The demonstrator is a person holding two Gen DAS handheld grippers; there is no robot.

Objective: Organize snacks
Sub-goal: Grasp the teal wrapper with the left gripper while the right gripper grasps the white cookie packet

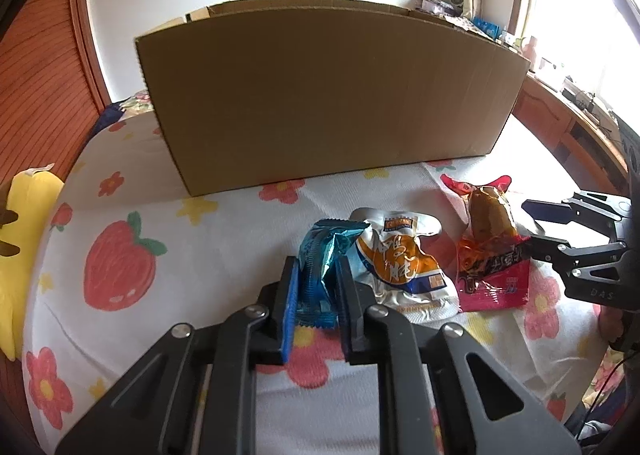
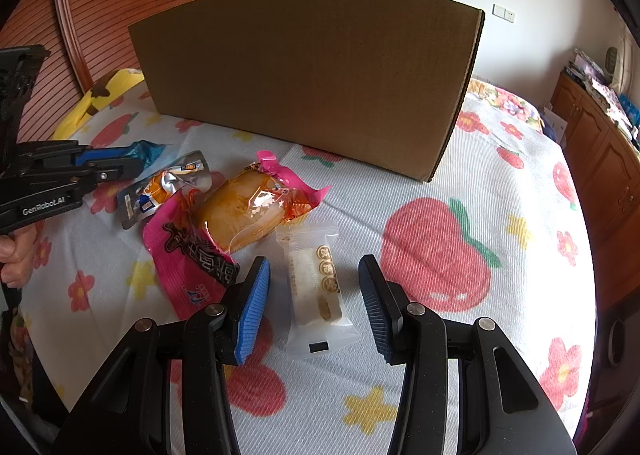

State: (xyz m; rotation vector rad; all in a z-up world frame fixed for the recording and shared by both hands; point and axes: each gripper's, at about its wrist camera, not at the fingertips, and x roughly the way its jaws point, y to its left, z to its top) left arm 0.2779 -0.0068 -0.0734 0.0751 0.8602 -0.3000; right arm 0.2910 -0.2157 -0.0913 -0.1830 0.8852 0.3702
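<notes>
Left hand-held gripper (image 1: 318, 287) is clamped on a blue foil snack packet (image 1: 322, 263) lying on the bed's flowered sheet (image 1: 120, 215), in front of a tall cardboard box (image 1: 320, 95). Right hand-held gripper (image 2: 314, 295) stands partly open around a pale wrapped bar (image 2: 318, 287), not pressing it. Pickup looks done; next, the packet likely needs lifting over the box's high wall

A crinkled blue foil packet (image 1: 320, 271) stands pinched upright. Just beside it a silver and orange pouch (image 1: 404, 263) lies flat on the bed, touching a pink-edged clear pack (image 1: 490, 247) that holds a brown baked piece. Near that pack lies a frosted white wrapper (image 2: 320, 287) with a pale bar. Behind them all stands an open cardboard box (image 1: 328, 95).
</notes>
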